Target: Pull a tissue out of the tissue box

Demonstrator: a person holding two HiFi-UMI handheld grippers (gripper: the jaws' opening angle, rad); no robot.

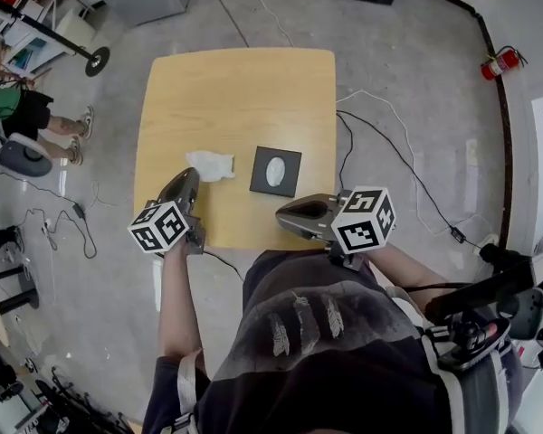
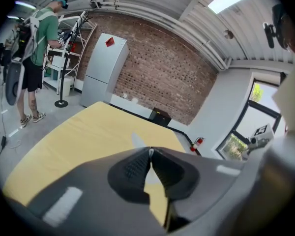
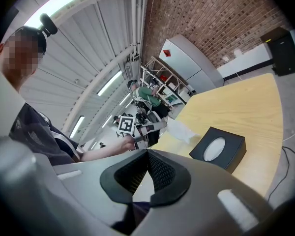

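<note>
Both tongs were clenched on nothing. The left tongs hovered just beside a crumpled tissue lying on the surface, while the right tongs hung over its near edge. The black tissue box sat to the right of the tissue, slightly apart from it.

Table with tissue, tissue box

Fingers of the left gripper hide most of the tissue.
</note>
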